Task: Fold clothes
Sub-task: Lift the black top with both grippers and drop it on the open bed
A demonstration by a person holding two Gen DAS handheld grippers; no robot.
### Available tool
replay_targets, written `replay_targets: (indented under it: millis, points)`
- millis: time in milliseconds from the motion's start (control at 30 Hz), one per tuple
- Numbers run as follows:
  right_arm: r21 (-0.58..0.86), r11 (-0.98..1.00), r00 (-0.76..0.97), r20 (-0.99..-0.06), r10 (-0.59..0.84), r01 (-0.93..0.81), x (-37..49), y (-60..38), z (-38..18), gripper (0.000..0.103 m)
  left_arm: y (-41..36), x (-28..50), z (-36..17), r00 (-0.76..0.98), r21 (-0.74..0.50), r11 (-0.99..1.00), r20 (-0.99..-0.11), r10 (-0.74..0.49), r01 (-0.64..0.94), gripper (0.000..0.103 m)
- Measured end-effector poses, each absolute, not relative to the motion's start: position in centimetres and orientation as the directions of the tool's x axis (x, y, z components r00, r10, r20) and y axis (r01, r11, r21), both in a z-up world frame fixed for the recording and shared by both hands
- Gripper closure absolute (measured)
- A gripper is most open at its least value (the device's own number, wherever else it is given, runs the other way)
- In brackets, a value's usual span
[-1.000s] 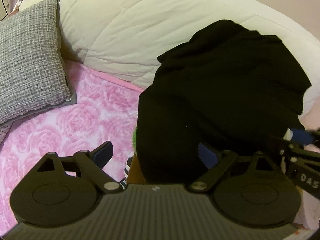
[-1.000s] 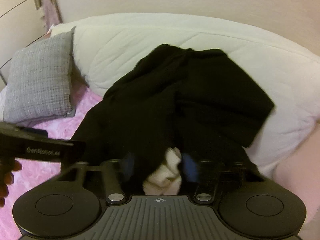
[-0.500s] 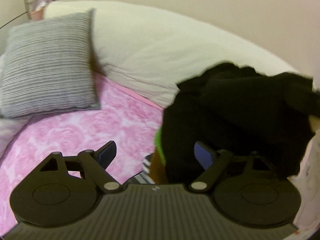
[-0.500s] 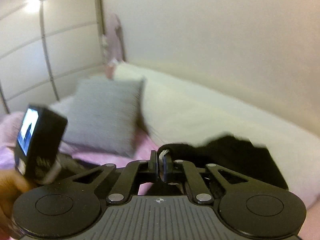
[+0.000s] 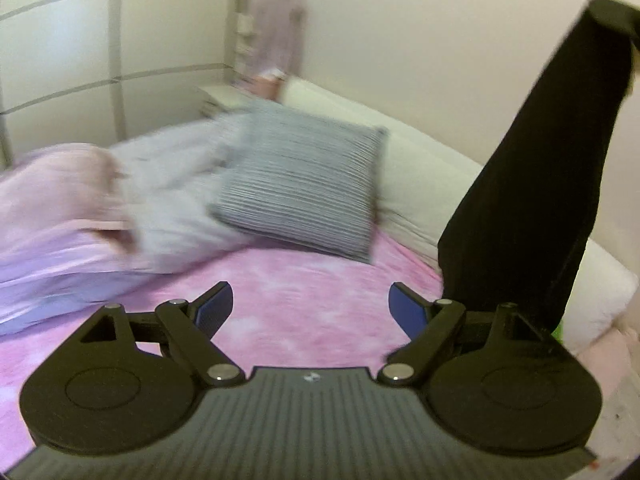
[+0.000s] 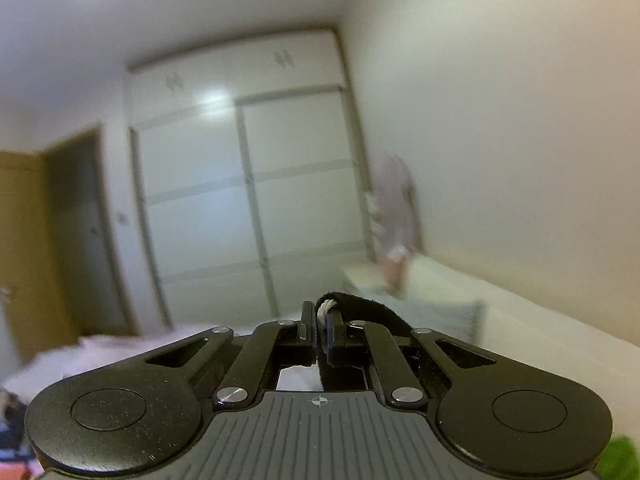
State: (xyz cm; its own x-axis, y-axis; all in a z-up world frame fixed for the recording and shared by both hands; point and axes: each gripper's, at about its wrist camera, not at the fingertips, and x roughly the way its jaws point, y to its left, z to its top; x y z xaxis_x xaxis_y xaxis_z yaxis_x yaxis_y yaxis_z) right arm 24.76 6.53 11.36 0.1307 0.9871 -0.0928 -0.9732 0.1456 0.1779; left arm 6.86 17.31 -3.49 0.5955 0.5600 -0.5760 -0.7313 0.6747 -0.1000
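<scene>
black garment [image 5: 536,184] in the right claw [image 6: 318,326], hanging

No readable text, label, brand or number found in either view. Only small round crosshair mark seen on right gripper [image 6: 319,334] body, near front edge; no lettering.

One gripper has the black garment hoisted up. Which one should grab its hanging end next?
Probably the left. The left gripper is open, with the black garment hanging just to its right. The right gripper is shut on the garment's top edge.
</scene>
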Motion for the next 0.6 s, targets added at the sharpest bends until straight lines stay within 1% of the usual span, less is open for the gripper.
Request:
replay_targets:
  millis: [167, 267, 333, 367, 400, 433, 467, 500, 533, 600]
  points:
    - [0.221, 0.022, 0.040, 0.080, 0.996, -0.975, 16.0, 6.8, 16.8, 0.103, 15.0, -5.5, -0.1, 0.518, -0.081, 0.568, -0.530, 0.672, -0.819, 0.020]
    - [0.266, -0.079, -0.046, 0.129, 0.991, -0.961, 10.7, 7.2, 19.3, 0.103, 13.1, -12.7, 1.4, 0.462, -0.071, 0.499, -0.509, 0.726, -0.863, 0.020]
    - [0.283, -0.132, -0.101, 0.122, 0.987, -0.950, 7.3, 8.0, 20.0, 0.103, 11.7, -17.2, 1.9, 0.410, -0.056, 0.446, -0.506, 0.758, -0.893, 0.020]
    - [0.279, -0.157, -0.140, 0.080, 0.987, -0.947, 5.2, 8.9, 20.2, 0.102, 11.2, -18.9, 1.9, 0.384, -0.047, 0.420, -0.508, 0.771, -0.906, 0.020]
    - [0.267, -0.186, -0.190, 0.011, 0.982, -0.946, 3.2, 10.1, 20.2, 0.100, 10.6, -20.6, 1.9, 0.355, -0.037, 0.392, -0.512, 0.782, -0.919, 0.019]
    - [0.255, -0.228, -0.257, -0.087, 0.962, -0.940, 1.2, 11.8, 19.6, 0.096, 9.8, -23.0, 1.8, 0.316, -0.025, 0.356, -0.524, 0.791, -0.934, 0.019]
    - [0.251, -0.267, -0.322, -0.215, 0.922, -0.930, -1.1, 13.8, 18.7, 0.089, 9.2, -24.5, 1.6, 0.285, -0.016, 0.329, -0.539, 0.793, -0.944, 0.019]
    - [0.264, -0.287, -0.362, -0.305, 0.881, -0.921, -2.7, 14.9, 17.4, 0.085, 8.8, -25.9, 1.2, 0.255, -0.007, 0.303, -0.554, 0.792, -0.953, 0.019]
    - [0.285, -0.301, -0.392, -0.362, 0.846, -0.910, -4.3, 15.7, 15.7, 0.083, 8.1, -27.6, 0.5, 0.210, 0.006, 0.261, -0.576, 0.790, -0.965, 0.019]
    - [0.305, -0.304, -0.416, -0.434, 0.799, -0.903, -6.4, 15.7, 12.6, 0.077, 6.8, -30.5, -0.6, 0.146, 0.014, 0.196, -0.614, 0.776, -0.980, 0.019]
